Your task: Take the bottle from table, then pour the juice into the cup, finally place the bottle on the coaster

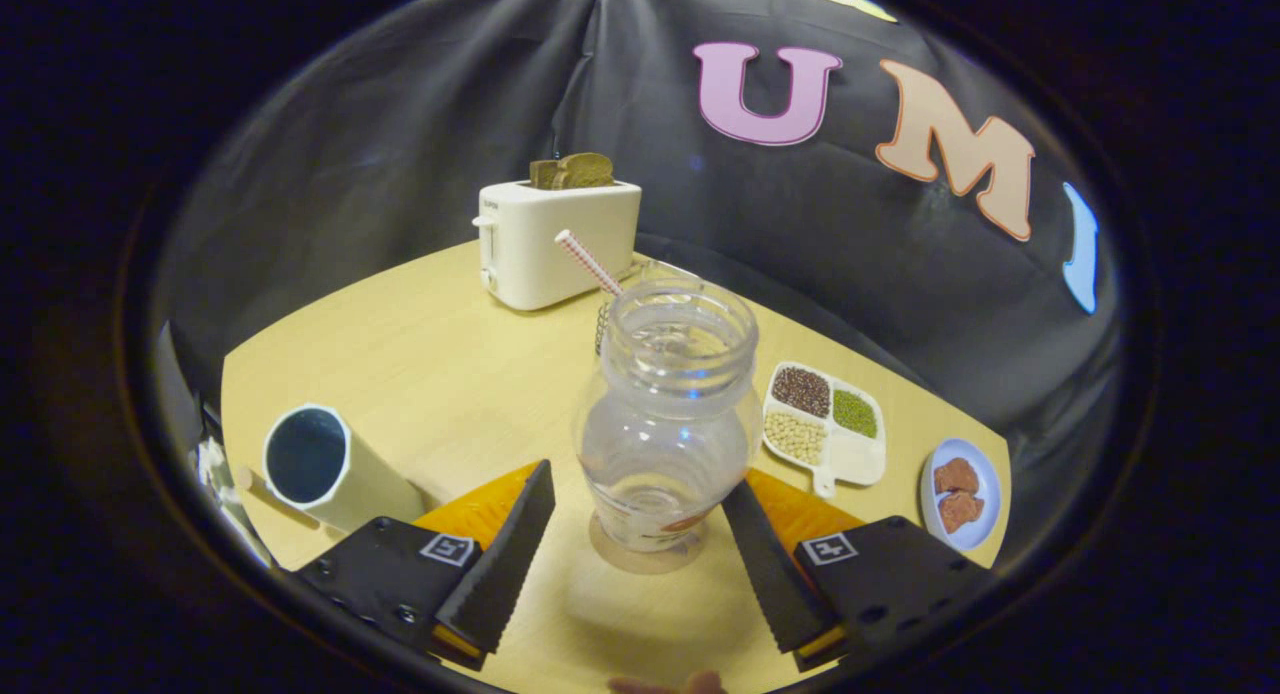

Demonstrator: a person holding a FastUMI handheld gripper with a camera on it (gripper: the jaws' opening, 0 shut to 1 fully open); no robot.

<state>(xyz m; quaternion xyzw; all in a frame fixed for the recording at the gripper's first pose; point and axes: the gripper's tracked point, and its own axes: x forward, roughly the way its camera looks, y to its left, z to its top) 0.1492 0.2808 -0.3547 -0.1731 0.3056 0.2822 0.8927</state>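
Gripper (640,534) wide open, fingers clear of upright bottle (668,424); coaster (645,554) mostly hidden beneath.

A pale wooden table (440,374) spreads ahead of the gripper, lit warmly from above. Beyond its far edge hangs creased black cloth (400,144), the booth's wall, curving around both sides.
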